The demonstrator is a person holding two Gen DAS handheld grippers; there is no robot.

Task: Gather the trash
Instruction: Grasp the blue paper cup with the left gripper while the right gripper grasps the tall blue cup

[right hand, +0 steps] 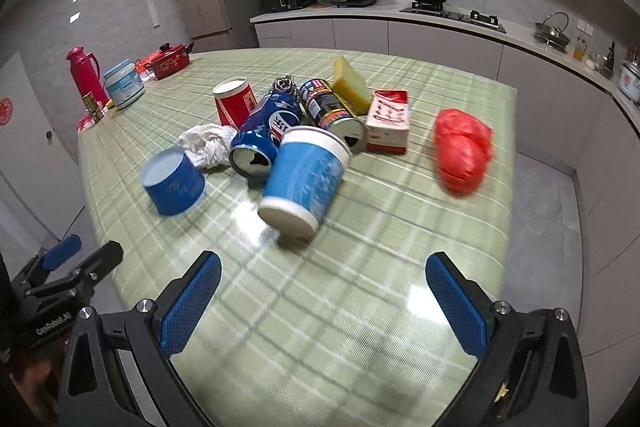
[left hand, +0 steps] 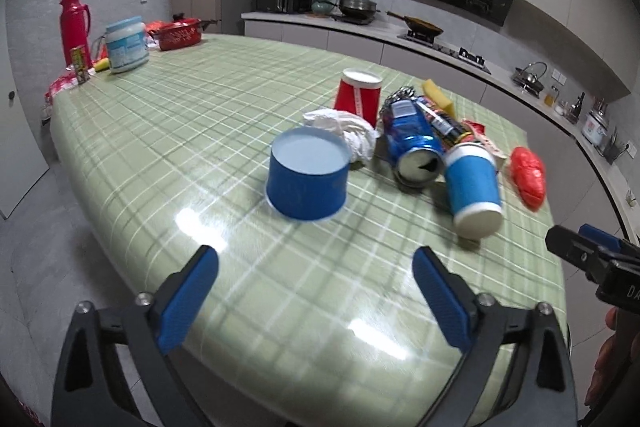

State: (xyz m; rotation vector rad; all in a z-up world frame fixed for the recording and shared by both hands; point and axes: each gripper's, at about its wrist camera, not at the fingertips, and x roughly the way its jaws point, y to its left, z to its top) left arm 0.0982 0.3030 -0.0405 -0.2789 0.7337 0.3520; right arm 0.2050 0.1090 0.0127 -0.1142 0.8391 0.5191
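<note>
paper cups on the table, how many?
3. Short blue paper cup upside down, nearest the left edge; tall blue paper cup lying tipped against the cans; red paper cup upside down behind the white tissue. Others may hide behind the pile.

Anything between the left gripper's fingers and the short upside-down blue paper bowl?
Nothing: only bare green plaid tablecloth lies between the open left gripper and the short upside-down blue paper bowl, as the left wrist view shows.

Near edge of the tabletop (right hand: 320,327) is smearing into motion blur in both views. White tissue (left hand: 352,131) is hiding behind the short blue cup (left hand: 307,179). Picture edge is cutting off the right gripper (left hand: 592,251). Labels on the black can (right hand: 328,107) are staying unreadable.
</note>
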